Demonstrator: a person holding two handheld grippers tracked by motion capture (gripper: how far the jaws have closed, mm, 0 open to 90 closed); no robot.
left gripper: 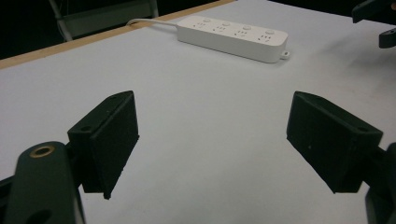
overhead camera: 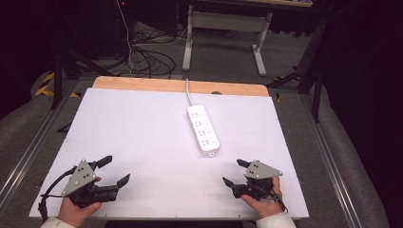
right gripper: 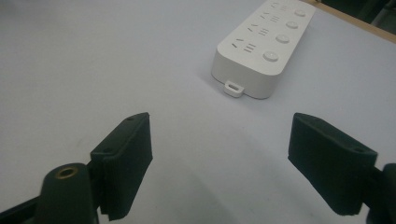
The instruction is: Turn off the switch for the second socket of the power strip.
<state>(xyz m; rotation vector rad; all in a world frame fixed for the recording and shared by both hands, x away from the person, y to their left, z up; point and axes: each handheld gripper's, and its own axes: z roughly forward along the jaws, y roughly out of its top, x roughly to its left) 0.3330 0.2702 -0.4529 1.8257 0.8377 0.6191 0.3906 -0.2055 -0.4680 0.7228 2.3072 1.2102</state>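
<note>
A white power strip (overhead camera: 203, 129) with several sockets and buttons lies in the middle of the white table top (overhead camera: 142, 142), its cord running off the far edge. My left gripper (overhead camera: 115, 170) rests near the front left, held in a hand, jaws wide apart with nothing between them. My right gripper (overhead camera: 234, 172) sits at the front right, also open and empty. The left gripper view has the power strip (left gripper: 233, 36) far ahead beyond its gripper (left gripper: 212, 140). From the right gripper view the power strip (right gripper: 264, 44) lies just ahead and to the right of its gripper (right gripper: 219, 163).
A wooden strip (overhead camera: 180, 85) edges the table's far side. Beyond it are floor cables (overhead camera: 142, 57) and a white desk frame (overhead camera: 228, 28). Metal rails (overhead camera: 28, 147) run along both sides of the table. The other gripper's jaws (left gripper: 378, 18) appear at the left gripper view's top right.
</note>
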